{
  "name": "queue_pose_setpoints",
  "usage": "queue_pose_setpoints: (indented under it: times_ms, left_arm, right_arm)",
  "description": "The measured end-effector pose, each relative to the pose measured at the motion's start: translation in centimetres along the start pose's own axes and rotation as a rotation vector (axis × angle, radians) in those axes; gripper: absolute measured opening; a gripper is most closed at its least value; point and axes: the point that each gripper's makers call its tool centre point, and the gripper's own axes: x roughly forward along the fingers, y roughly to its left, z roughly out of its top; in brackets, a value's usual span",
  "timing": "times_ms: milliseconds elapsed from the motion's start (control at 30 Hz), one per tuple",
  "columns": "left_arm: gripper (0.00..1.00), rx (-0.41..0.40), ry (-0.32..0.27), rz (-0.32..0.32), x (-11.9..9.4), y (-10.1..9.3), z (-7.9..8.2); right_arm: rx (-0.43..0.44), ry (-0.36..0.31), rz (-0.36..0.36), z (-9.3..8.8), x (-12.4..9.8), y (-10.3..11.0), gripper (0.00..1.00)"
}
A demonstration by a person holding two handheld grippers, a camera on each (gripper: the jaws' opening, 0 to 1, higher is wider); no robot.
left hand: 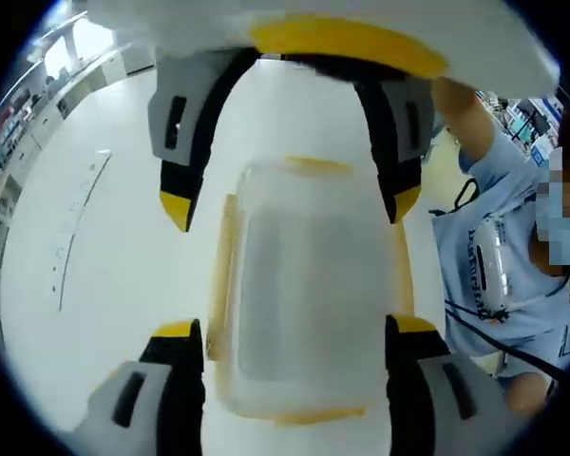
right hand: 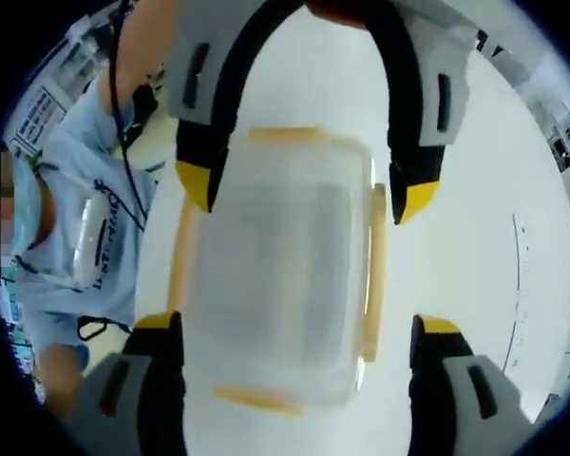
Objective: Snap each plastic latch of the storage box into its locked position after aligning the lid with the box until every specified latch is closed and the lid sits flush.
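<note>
Left gripper (left hand: 292, 328) has its yellow-tipped black jaws spread wide, pinching nothing. They straddle the clear rectangular plastic storage box (left hand: 309, 294), which sits directly ahead and below on the white table (left hand: 104, 266). Right gripper (right hand: 299, 323) is likewise wide open and empty, facing the same box from the opposite end. Each gripper also appears at the top of the other's view, jaws pointing back toward the camera.

Box sits centred between the two tools. Its long axis runs roughly along the line joining them, so each gripper faces a short end. The translucent lid (right hand: 275, 256) looks seated on the box; I can't tell if it's fully flush.

Pale yellow plastic latches (left hand: 220, 275) run along both long sides and both short ends. Blur makes it impossible to say which are snapped down.

Judgement: neither gripper is clearly nearer, both hover just above the box. End latches lie straight ahead of each tool, while side latches lie just inside the jaw tips, so a squeeze across the width looks like the natural next move.
</note>
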Motion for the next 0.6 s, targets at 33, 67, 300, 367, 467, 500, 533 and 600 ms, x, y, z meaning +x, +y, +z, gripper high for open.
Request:
queue_pose_setpoints:
  times_ms: [33, 67, 300, 367, 467, 500, 533, 600]
  left_arm:
    - [0.77, 0.0, 0.002, -0.005, 0.0, 0.0, 0.0]
    - [0.77, -0.001, 0.003, -0.013, 0.1, 0.0, -0.1]
    - [0.79, -0.024, 0.015, -0.056, 0.6, 0.0, -0.1]
    - [0.79, -0.027, 0.02, -0.064, 0.7, -0.1, -0.1]
    - [0.79, -0.032, 0.038, -0.089, 1.0, 0.0, 0.0]
    - [0.79, -0.031, 0.042, -0.097, 1.1, 0.0, 0.1]
    - [0.79, -0.033, 0.045, -0.103, 1.1, 0.0, 0.1]
    - [0.78, -0.033, 0.046, -0.109, 1.2, 0.0, 0.1]
  right_arm:
    - [-0.012, -0.014, -0.001, 0.2, 0.0, 0.0, 1.0]
    - [-0.023, -0.024, 0.0, 0.3, 0.0, 0.0, 1.0]
    - [-0.025, -0.072, 0.006, 0.1, 0.0, -0.2, 1.0]
    - [-0.015, -0.091, 0.014, -0.1, 0.1, -0.2, 1.0]
    - [-0.002, -0.126, 0.02, -0.3, 0.1, -0.2, 1.0]
    - [-0.002, -0.143, 0.023, -0.3, 0.1, -0.2, 1.0]
    - [0.001, -0.159, 0.026, -0.4, 0.1, -0.2, 1.0]
    - [0.004, -0.179, 0.03, -0.5, 0.2, -0.2, 1.0]
